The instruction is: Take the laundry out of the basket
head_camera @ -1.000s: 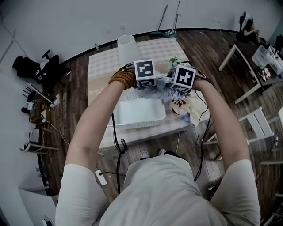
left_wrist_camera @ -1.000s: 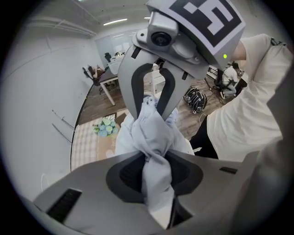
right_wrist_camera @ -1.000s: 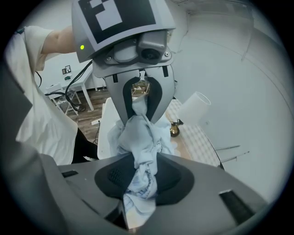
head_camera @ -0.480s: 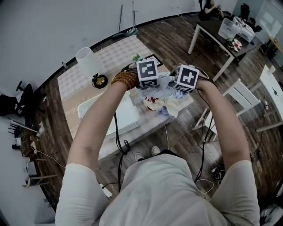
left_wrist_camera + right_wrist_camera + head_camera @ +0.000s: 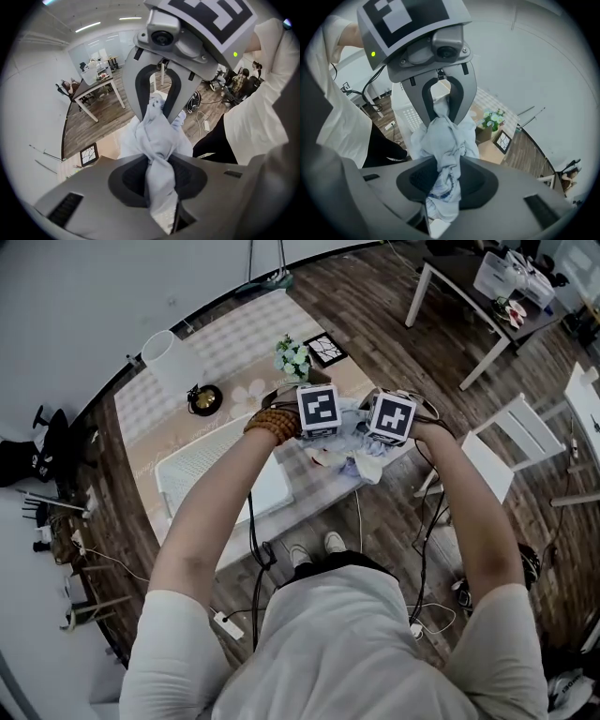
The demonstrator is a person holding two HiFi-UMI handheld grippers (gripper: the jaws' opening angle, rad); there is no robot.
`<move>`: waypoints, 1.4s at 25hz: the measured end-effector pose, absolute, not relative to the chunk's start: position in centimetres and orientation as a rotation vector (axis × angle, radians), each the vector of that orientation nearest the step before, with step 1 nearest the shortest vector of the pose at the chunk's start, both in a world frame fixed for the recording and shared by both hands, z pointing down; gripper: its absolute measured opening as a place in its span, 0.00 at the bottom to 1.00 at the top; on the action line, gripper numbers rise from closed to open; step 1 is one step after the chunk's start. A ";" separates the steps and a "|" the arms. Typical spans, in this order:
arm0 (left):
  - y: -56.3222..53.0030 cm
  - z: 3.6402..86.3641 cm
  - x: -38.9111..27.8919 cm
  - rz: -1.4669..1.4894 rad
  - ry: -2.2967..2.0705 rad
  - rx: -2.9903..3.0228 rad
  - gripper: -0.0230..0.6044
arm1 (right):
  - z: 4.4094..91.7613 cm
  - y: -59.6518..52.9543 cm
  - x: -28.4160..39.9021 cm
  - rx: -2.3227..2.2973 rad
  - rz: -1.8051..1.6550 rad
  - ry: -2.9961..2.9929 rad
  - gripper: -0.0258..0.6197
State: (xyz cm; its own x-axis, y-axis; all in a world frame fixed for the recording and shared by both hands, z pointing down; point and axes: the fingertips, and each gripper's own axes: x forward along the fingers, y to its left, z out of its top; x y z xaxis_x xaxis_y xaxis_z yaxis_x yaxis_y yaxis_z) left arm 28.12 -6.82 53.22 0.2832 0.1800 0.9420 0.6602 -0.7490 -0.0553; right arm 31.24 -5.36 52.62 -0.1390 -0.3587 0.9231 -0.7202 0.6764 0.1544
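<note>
Both grippers grip one pale blue garment (image 5: 354,427), bunched between them above the table's right end. My left gripper (image 5: 324,434) is shut on one end of it, the cloth (image 5: 158,159) twisted through its jaws. My right gripper (image 5: 384,439) is shut on the other end (image 5: 444,168). Each gripper view shows the opposite gripper facing it, also clamped on the cloth. Under them lies a small pile of clothes (image 5: 339,461) with a red and white piece. The white laundry basket (image 5: 178,472) stands to the left on the table; its inside looks bare.
A white lamp (image 5: 169,360), a flower pot (image 5: 293,357) and a picture frame (image 5: 326,348) stand at the table's far side. A white chair (image 5: 497,454) is right of the table. Cables (image 5: 253,540) hang at the table's near edge by my feet.
Both grippers carried the garment rightward and down, from beside the basket's right rim to above the clothes pile at the table's right end. The head view swung as well.
</note>
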 end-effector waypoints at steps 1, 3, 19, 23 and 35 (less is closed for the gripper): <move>-7.0 54.3 28.3 -1.479 -0.748 -2.120 0.24 | 53.9 -5.5 31.5 0.863 0.411 -1.752 0.27; -7.0 56.7 28.5 -1.511 -0.755 -2.126 0.24 | 56.7 -5.7 31.6 0.838 0.443 -1.774 0.27; -7.5 72.3 30.0 -1.624 -0.789 -2.002 0.25 | 72.4 -5.8 32.9 0.828 0.643 -1.805 0.27; -7.6 72.0 30.1 -1.625 -0.768 -2.054 0.29 | 72.1 -6.1 32.9 0.837 0.654 -1.809 0.28; -9.6 64.0 28.8 -1.530 -0.592 -2.101 0.41 | 64.0 -6.8 33.5 0.889 0.560 -1.822 0.41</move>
